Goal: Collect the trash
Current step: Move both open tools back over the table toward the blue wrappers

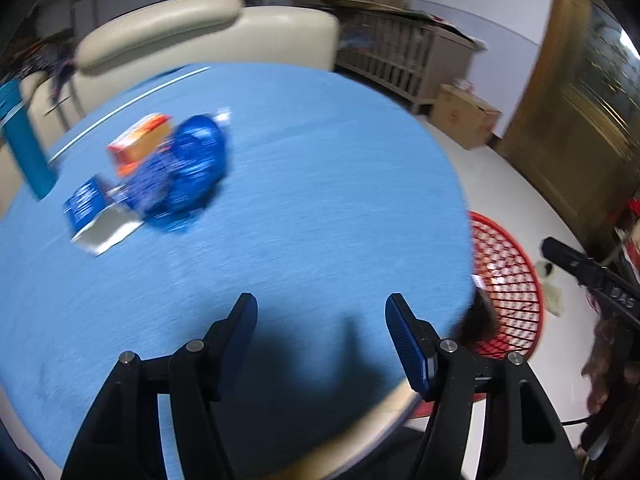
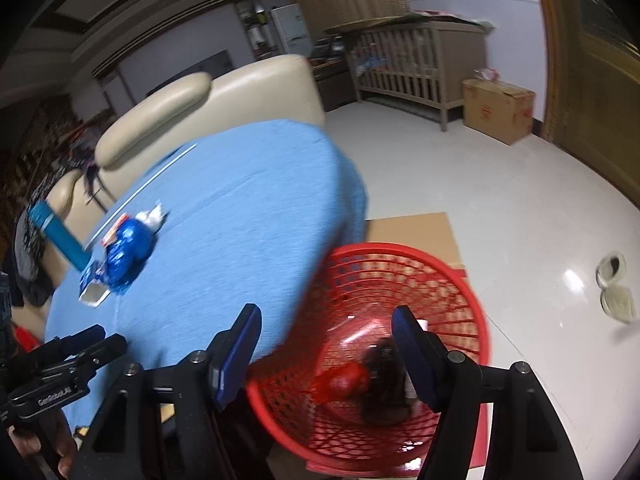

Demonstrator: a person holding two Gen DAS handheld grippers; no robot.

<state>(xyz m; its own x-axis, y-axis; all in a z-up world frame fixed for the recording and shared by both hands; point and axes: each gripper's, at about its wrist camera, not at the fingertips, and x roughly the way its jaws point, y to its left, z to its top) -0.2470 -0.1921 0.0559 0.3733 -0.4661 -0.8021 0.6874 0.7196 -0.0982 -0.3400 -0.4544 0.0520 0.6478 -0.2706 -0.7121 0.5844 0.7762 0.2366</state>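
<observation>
Gaping wide and seemingly empty, left gripper (image 1: 321, 307) over table (image 1: 320, 160), right gripper (image 2: 327, 318) above basket (image 2: 472, 304)

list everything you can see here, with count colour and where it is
table: 1, blue cloth cover, centre
trash pile: 1 cluster (orange box, crumpled blue bag, blue-white open carton, white scrap), far left of the table
bottle: 1, teal, table's left edge
basket: 1, red mesh, on the floor beside the table, dark and red items inside
sofa: 1, cream, behind the table
crib: 1, wooden, by the back wall
cardboard box: 1, brown, floor beside the crib
left gripper: open, above the table's near edge
right gripper: open, above the basket
</observation>
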